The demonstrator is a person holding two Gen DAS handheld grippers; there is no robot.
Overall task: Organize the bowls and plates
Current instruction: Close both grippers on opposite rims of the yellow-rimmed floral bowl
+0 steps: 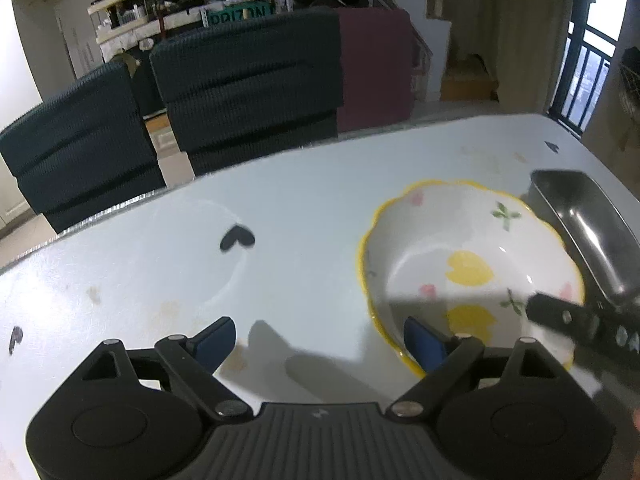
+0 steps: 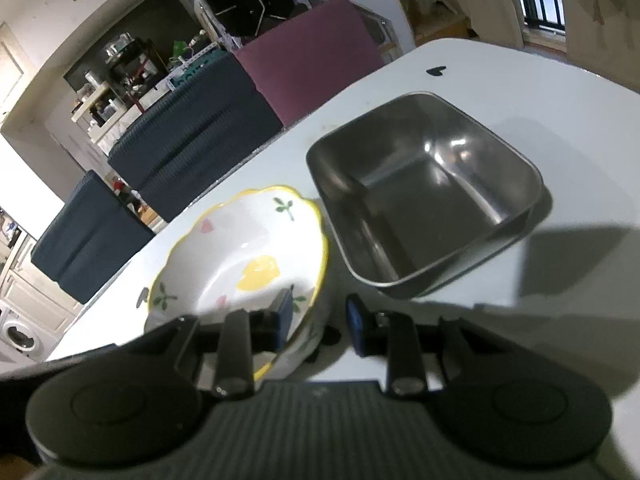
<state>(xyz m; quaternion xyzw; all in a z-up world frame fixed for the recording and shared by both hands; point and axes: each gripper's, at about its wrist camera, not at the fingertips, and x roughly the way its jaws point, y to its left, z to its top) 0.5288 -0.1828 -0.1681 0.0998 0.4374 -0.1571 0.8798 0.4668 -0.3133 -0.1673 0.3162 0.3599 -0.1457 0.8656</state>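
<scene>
A white ceramic bowl with a yellow scalloped rim and flower prints (image 1: 468, 268) sits on the white table, also in the right wrist view (image 2: 244, 256). A square steel bowl (image 2: 424, 196) stands right beside it, seen at the right edge of the left wrist view (image 1: 588, 232). My left gripper (image 1: 320, 340) is open and empty, low over the table just left of the ceramic bowl; its right finger overlaps the bowl's near rim. My right gripper (image 2: 318, 314) is open, its jaws straddling the ceramic bowl's right rim, one finger inside and one outside.
The white table (image 1: 300, 220) bears small black heart marks (image 1: 237, 239). Dark blue chairs (image 1: 248, 84) and a maroon chair (image 1: 376, 68) stand along the far edge. Shelves with clutter (image 1: 132, 12) are behind them.
</scene>
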